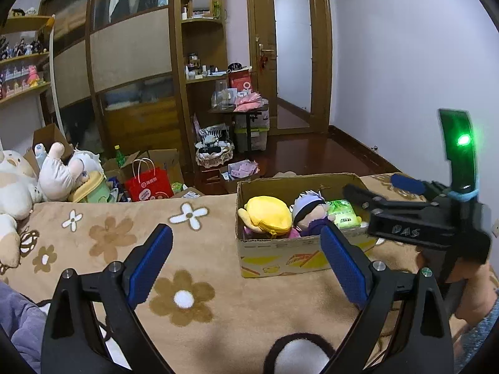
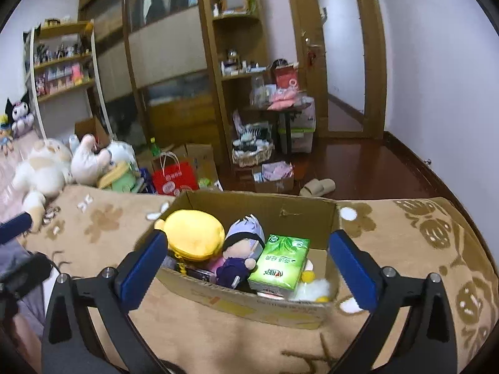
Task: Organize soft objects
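Observation:
An open cardboard box (image 1: 280,255) (image 2: 274,308) stands on the brown flowered blanket. It holds a yellow plush (image 1: 268,215) (image 2: 195,237), a lavender-haired doll (image 1: 310,213) (image 2: 241,249), a green tissue pack (image 1: 344,213) (image 2: 280,260) and a white-and-yellow plush (image 2: 313,288). My left gripper (image 1: 246,261) is open and empty, low over the blanket left of the box. My right gripper (image 2: 249,268) is open and empty, just in front of and above the box; it shows in the left wrist view (image 1: 386,196) at the box's right end.
Large white plush toys (image 1: 59,171) (image 2: 46,168) lie at the blanket's far left. Beyond the bed edge sit a red paper bag (image 1: 148,184) (image 2: 174,177), cardboard boxes and a basket (image 2: 252,152). Wardrobe, shelves and a door stand behind.

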Tool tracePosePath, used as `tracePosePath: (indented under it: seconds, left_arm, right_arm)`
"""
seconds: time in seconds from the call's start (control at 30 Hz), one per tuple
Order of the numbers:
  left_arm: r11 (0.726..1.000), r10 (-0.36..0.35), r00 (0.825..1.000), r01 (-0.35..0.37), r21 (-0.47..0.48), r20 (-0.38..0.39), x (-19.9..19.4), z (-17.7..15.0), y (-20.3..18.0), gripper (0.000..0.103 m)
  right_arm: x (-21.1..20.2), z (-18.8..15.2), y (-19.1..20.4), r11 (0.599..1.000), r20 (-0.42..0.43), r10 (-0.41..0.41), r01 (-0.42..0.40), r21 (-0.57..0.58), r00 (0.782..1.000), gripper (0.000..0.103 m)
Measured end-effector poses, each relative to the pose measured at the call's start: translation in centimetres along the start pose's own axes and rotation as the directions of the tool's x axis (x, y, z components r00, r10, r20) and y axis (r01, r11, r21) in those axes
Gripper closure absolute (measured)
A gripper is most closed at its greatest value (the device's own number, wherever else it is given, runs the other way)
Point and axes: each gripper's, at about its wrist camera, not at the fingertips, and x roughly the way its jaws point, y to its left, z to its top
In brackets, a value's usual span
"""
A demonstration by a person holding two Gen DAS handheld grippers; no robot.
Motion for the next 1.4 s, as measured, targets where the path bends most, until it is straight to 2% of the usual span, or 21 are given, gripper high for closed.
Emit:
tracePosePath:
  seconds: [0.4,0.67,0.9,1.4]
  left_arm:
    - [1.0,0.003,1.0,-0.003,-0.016,0.021,-2.3,-0.4,0.2,0.004]
    - [1.0,0.004,1.0,-0.004,-0.008,0.027,-2.7,-0.6,0.2,0.004]
    - [1.0,-0.003,1.0,0.003,0.009,0.015,-2.4,-1.0,-0.5,0.004]
    - [1.0,-0.015,0.999,0.015,0.006,-0.048,-0.6,-1.6,-1.1,0.003]
  right_arm:
    - [-6.9,-0.8,-0.7,1.0,0.082,-0.012,0.011,0.021,0.997,0.0]
    - [-9.8,-2.2,-1.3,0.999,0.112,-0.031,0.027,0.038,0.993,0.0]
    - [-10.6,-3.3,-1.7,0.999,0.14,-0.045,0.046,-0.002,0.989,0.0]
    - [-9.4,-5.2,-3.4,0.997,0.099,-0.074,0.071,0.038,0.992,0.0]
